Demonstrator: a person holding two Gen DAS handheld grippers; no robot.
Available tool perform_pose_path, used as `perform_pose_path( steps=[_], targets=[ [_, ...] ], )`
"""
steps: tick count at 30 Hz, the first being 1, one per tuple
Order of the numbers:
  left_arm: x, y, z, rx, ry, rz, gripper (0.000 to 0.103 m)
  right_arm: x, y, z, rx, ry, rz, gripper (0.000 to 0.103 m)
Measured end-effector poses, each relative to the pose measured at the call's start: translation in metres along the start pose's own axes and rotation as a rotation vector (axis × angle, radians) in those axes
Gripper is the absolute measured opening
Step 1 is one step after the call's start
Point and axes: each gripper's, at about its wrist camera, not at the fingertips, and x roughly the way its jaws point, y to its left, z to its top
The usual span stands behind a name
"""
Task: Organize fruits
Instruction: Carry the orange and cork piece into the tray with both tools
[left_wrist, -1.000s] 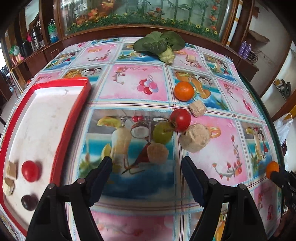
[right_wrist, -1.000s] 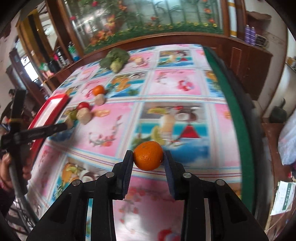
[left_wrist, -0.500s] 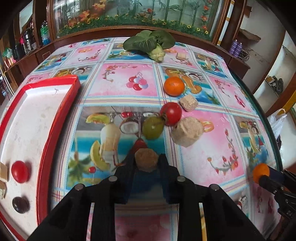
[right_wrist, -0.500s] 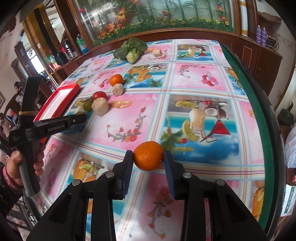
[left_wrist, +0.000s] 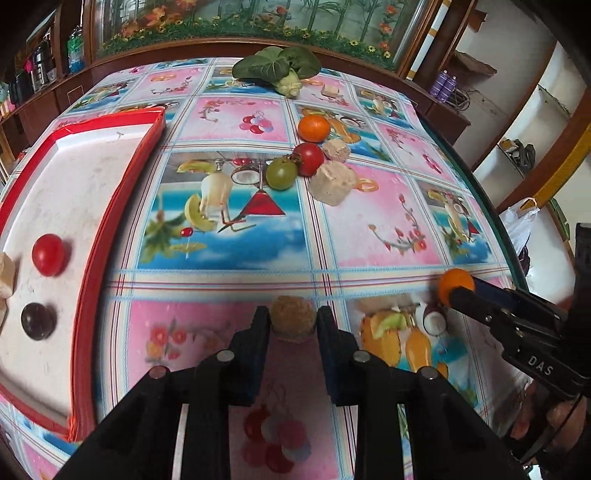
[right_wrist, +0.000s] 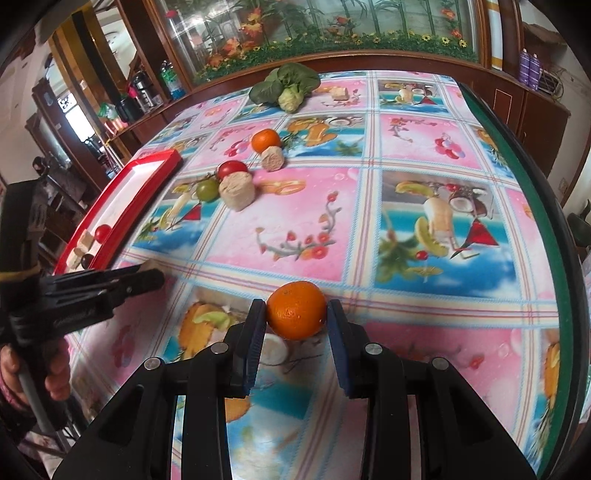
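The left tongs (left_wrist: 292, 325) clench a brown ball (left_wrist: 292, 316); the right tongs (right_wrist: 296, 314) clench an orange (right_wrist: 296, 309), both above the surface (left_wrist: 369, 229). The red tray (left_wrist: 122, 192) holds 2 round fruits; about 3 wait outside.

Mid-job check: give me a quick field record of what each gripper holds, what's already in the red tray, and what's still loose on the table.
left gripper: shut on a brown round fruit
right gripper: shut on an orange
red tray: one red tomato, one dark round fruit, pale chunks at its near edge
loose on table: second orange, red tomato, green fruit, two beige blocks, clustered together
far end: leafy green vegetable, small beige piece beside it
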Motion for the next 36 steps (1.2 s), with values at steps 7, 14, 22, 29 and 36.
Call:
perform_pose_path(
  steps=[7, 14, 22, 29, 36],
  targets=[
    [-0.014, 0.01, -0.005, -0.006, -0.003, -0.027, 0.029, 0.0, 0.024, -0.001, -0.01, -0.01, -0.013, 0.033],
    [-0.029, 0.03, -0.002, -0.024, -0.023, -0.046, 0.029, -0.002, 0.053, 0.007, -0.036, -0.031, -0.01, 0.033],
    [-0.055, 0.063, 0.004, -0.05, -0.071, -0.044, 0.029, 0.003, 0.085, 0.019, -0.055, -0.042, 0.003, 0.033],
    [-0.072, 0.102, 0.009, -0.097, -0.103, -0.026, 0.029, 0.012, 0.121, 0.035, -0.083, -0.052, 0.038, 0.033],
    [-0.084, 0.141, 0.013, -0.141, -0.124, 0.005, 0.029, 0.023, 0.163, 0.052, -0.13, -0.06, 0.08, 0.033]
  ],
)
